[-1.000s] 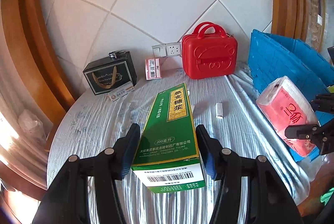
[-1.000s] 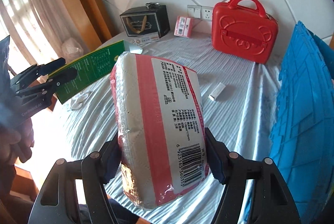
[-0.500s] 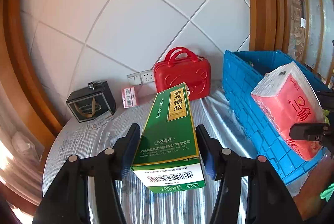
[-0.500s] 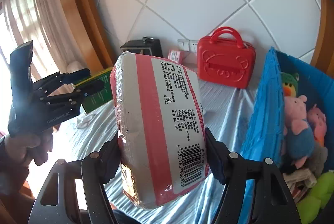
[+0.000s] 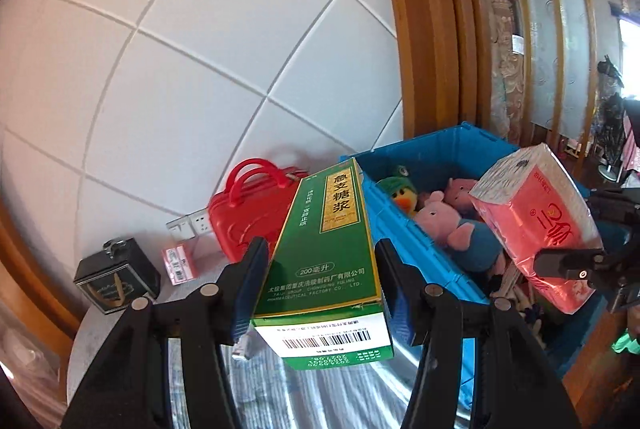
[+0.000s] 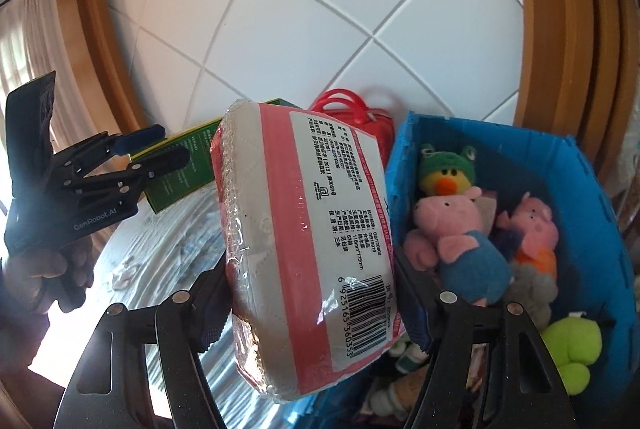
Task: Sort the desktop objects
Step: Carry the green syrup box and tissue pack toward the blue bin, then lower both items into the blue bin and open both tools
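- Green cardboard fills my left gripper: its jaws are clamped on the sides of the syrup box, near its barcode end, and the box's long axis runs straight away from me, far end tilted up.
- My right gripper is closed on the tissue pack, pink and white in clear wrap, held up off the bench with its long axis also pointing away and slightly up.
- The relation that matters: the blue crate lies to the right of both loads. In the right wrist view the tissue pack sits at the crate's left wall, with the open inside just to its right. In the left wrist view the pack looks to be over the crate's opening, near the pink pig plush.
- I judge the right hand is nearer the drop. The syrup box's far end only reaches the crate's near-left rim, so the left must travel further right.
- The crate already holds plush toys: a duck in a green hat, a second pig, a green frog.
- Hard to tell: the crate's floor is buried under toys, and its lower contents are a dark jumble, so I cannot see a free spot.
- Each pack hides its own gripper's fingertips, so how deep each grip sits is unclear.
- Left behind on the far bench: a red case, a black gift box and a small pink box.
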Demonstrator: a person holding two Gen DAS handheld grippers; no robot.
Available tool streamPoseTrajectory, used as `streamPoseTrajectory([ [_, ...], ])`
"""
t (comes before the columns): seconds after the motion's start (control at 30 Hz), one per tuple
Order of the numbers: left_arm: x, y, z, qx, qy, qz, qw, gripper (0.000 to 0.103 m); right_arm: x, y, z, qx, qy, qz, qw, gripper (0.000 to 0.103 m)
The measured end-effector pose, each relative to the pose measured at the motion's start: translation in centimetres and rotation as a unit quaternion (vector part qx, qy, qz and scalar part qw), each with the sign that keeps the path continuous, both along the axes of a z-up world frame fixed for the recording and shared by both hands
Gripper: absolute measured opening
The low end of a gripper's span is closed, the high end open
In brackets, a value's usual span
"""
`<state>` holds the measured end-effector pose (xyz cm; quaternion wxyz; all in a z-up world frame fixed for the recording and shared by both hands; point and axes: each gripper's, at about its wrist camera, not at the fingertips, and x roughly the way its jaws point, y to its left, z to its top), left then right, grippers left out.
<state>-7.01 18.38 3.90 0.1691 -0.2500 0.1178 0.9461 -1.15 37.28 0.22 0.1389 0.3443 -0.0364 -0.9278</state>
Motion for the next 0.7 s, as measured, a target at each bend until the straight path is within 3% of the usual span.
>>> streamPoseTrajectory([
  [0.33,-5.3,11.5,0.8,-0.022,0.013,-0.086,0.9960,0.054,0.3,9.7,-0.8,-0.007,-0.010,-0.095,0.995,0.071],
  [0.7,-9.9,21.5,1.9,-0.028,0.014,-0.165,0.9859,0.056,-0.6,17.4,-2.0,-0.013,-0.022,-0.187,0.982,0.074],
])
